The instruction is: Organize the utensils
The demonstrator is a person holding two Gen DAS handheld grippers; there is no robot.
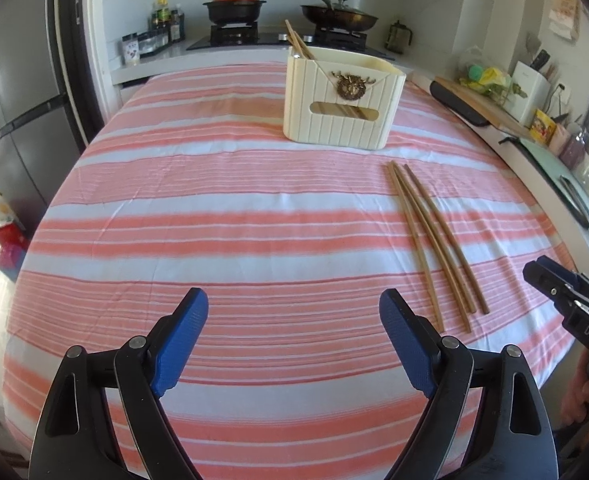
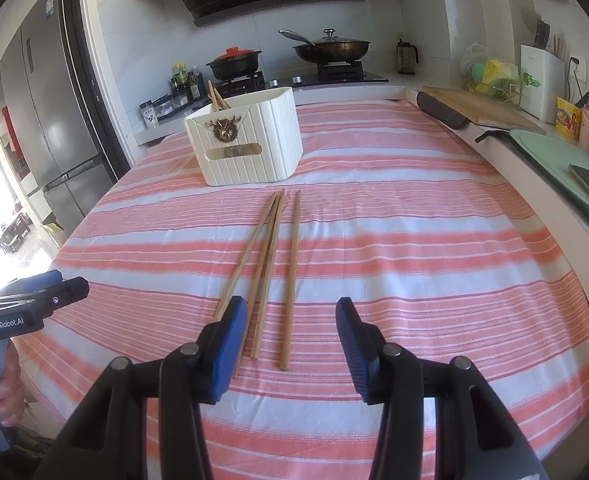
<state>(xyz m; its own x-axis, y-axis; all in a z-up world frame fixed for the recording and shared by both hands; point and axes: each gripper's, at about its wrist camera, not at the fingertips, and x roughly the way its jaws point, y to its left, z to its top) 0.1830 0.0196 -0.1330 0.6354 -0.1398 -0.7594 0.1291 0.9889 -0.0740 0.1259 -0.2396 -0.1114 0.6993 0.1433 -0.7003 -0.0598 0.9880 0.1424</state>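
Clearly, the left gripper (image 1: 293, 312) hovers over the left part of the table (image 1: 214, 200), which a cloth with pink and white stripes covers; its two blue fingers (image 1: 182, 336) stand wide apart and nothing is between them. Further right, toward the far edge of the table, stands one cream holder (image 1: 340, 120) with a slot in its front wall and a brass ornament above the slot. From its left rear corner the ends of some chopsticks (image 1: 298, 46) stick out; I count at least two, but I cannot tell the exact number. In front of the holder and a little to its right, loose chopsticks (image 2: 272, 264) lie flat on the cloth, nearly parallel: the right wrist view shows four, three close together that meet at their far ends and one apart on the right. The right gripper (image 2: 292, 326) hovers over their near ends. Its fingers (image 2: 230, 348) are about half open and hold nothing; the left finger covers the near end of the leftmost stick. Two pans stand on the stove behind.
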